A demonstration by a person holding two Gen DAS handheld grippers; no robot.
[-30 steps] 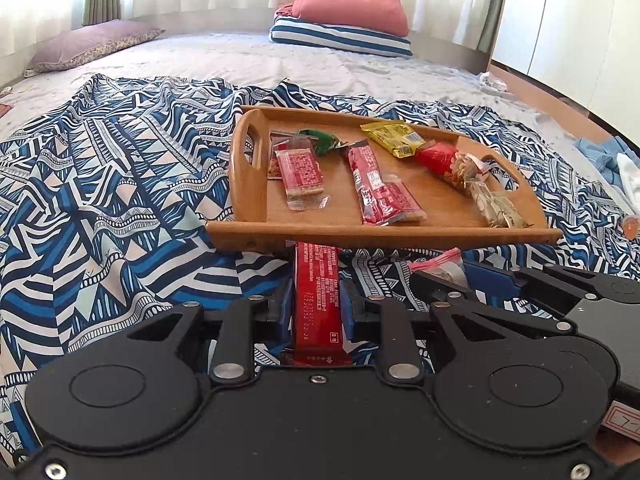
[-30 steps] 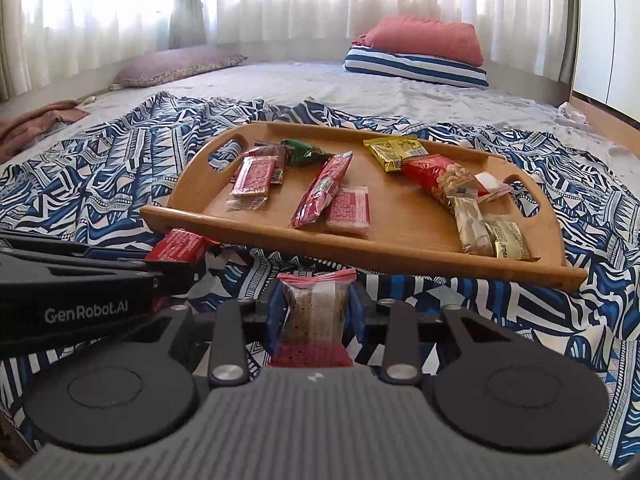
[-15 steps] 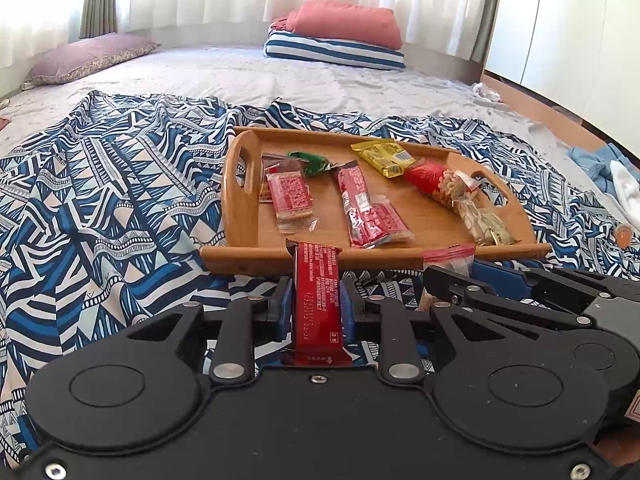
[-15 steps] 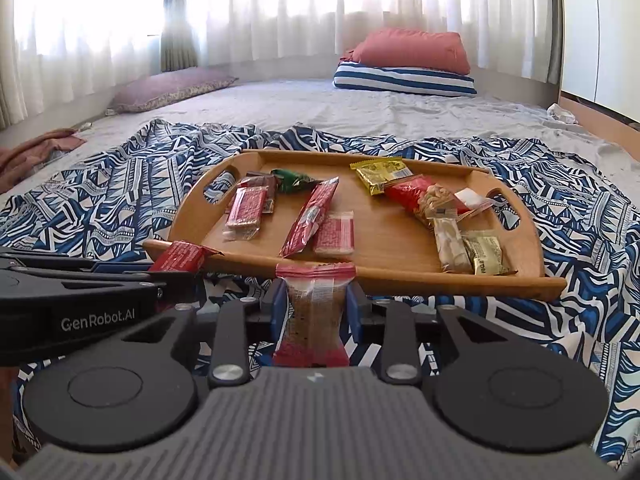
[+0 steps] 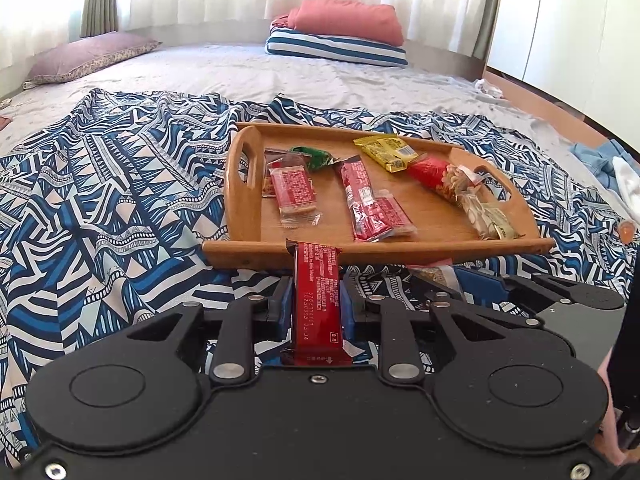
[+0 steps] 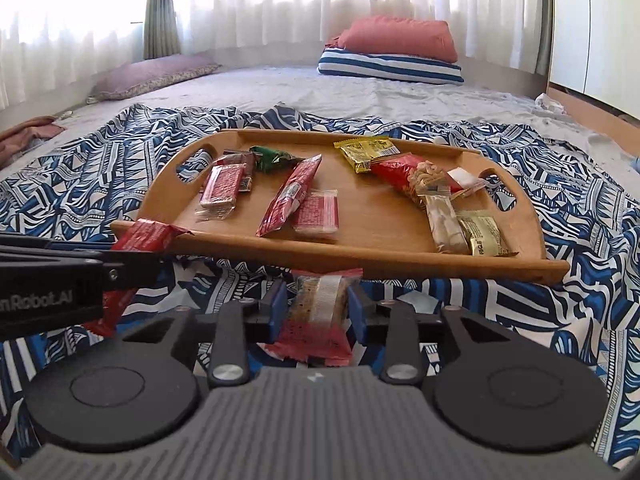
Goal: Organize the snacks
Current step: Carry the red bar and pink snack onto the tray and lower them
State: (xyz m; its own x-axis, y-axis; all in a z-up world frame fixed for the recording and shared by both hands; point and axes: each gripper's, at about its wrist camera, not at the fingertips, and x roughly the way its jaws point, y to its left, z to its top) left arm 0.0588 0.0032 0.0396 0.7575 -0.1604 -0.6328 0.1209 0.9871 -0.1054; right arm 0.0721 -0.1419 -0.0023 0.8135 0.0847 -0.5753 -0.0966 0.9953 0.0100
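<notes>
Two grippers sit side by side just short of the near rim of a shallow wooden tray with cut-out handles (image 6: 516, 265), which lies on a blue-and-white patterned blanket (image 5: 100, 200) spread over a bed. The left gripper (image 5: 316, 298) pinches a long red foil-wrapped snack bar (image 5: 317, 296) between its blue pads, the bar's far end reaching up to the tray's front edge. The right gripper (image 6: 318, 306) has just been opening its jaws; a clear-and-red wrapped cereal bar (image 6: 316, 316) sits between the spread pads, with a gap showing on each side. Several other snack packets lie scattered on the tray: a green one (image 6: 274, 157), a yellow one (image 6: 366, 151), red ones and pale ones. Pillows rest at the bed's far end.
</notes>
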